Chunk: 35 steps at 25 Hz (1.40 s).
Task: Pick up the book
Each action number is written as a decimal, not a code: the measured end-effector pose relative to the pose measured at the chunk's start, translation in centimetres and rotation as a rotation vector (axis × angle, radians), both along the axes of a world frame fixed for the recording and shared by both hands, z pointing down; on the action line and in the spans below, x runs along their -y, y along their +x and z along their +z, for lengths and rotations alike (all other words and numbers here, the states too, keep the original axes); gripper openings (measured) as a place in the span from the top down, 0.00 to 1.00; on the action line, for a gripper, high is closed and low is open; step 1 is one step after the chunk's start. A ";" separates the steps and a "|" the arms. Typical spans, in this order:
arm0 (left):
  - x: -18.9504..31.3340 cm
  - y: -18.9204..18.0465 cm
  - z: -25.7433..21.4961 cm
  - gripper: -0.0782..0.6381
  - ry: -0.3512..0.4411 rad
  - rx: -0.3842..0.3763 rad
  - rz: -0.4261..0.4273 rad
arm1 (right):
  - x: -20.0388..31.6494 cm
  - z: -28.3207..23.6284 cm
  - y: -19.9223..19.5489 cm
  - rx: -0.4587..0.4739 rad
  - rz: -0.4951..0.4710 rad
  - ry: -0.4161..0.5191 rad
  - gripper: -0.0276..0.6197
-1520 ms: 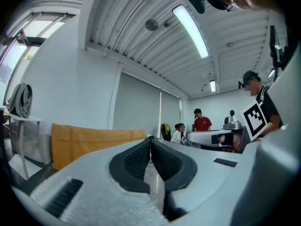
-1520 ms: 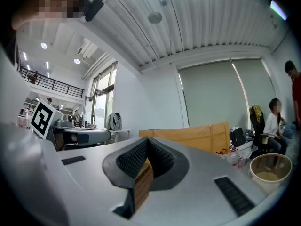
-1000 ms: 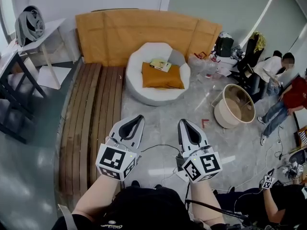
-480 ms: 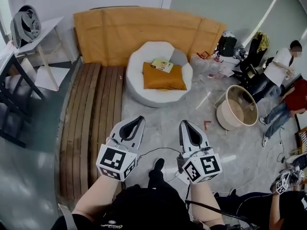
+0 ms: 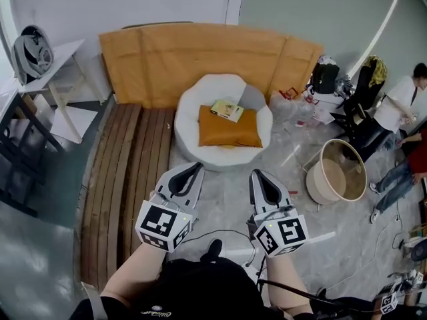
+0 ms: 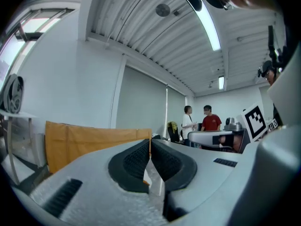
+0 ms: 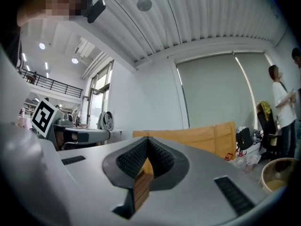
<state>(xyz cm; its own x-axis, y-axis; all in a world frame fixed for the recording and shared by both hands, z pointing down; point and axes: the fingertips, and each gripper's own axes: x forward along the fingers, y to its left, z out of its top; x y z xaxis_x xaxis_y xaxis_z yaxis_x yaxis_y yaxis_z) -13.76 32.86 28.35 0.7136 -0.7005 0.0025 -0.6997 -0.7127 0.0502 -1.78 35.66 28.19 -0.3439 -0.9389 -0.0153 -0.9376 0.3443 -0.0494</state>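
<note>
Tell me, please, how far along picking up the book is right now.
Done: nothing yet; the yellow-green book lies in the round white beanbag chair, at the far edge of the flat orange cushion. In hand: the left tool and right tool are both shut and empty, over the floor short of the chair. Left: reach the book, open a tool, grip it, lift.

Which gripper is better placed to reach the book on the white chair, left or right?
Right, but only slightly. The left gripper and the right gripper are both shut, empty and short of the white chair. The book lies ahead between them, its nearest corner a little toward the right one.
</note>
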 end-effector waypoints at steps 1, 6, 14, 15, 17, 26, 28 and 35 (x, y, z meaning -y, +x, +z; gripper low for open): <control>1.1 1.1 -0.3 0.89 -0.004 -0.016 -0.002 | 1.1 -0.3 0.9 -0.006 -0.007 0.005 0.95; 5.5 5.1 -0.6 0.89 -0.015 -0.021 -0.028 | 6.0 -0.5 5.5 0.002 -0.021 0.003 0.95; 10.7 5.7 -0.7 0.89 -0.011 -0.030 -0.099 | 11.3 -0.4 6.4 -0.009 -0.092 0.022 0.95; 11.3 5.8 -0.7 0.89 -0.010 -0.033 -0.099 | 11.9 -0.3 6.4 -0.011 -0.096 0.024 0.95; 12.5 6.1 -0.7 0.89 -0.009 -0.042 -0.099 | 13.2 -0.1 6.6 -0.011 -0.100 0.026 0.95; 21.1 7.0 1.1 0.89 -0.015 -0.044 -0.083 | 21.1 2.0 7.4 -0.022 -0.087 0.011 0.95; 24.2 7.1 1.5 0.89 -0.016 -0.040 -0.070 | 23.8 2.4 7.8 -0.012 -0.069 0.008 0.95; 37.6 7.4 0.5 0.89 -0.009 -0.035 -0.004 | 36.8 1.4 7.6 -0.039 -0.002 -0.009 0.95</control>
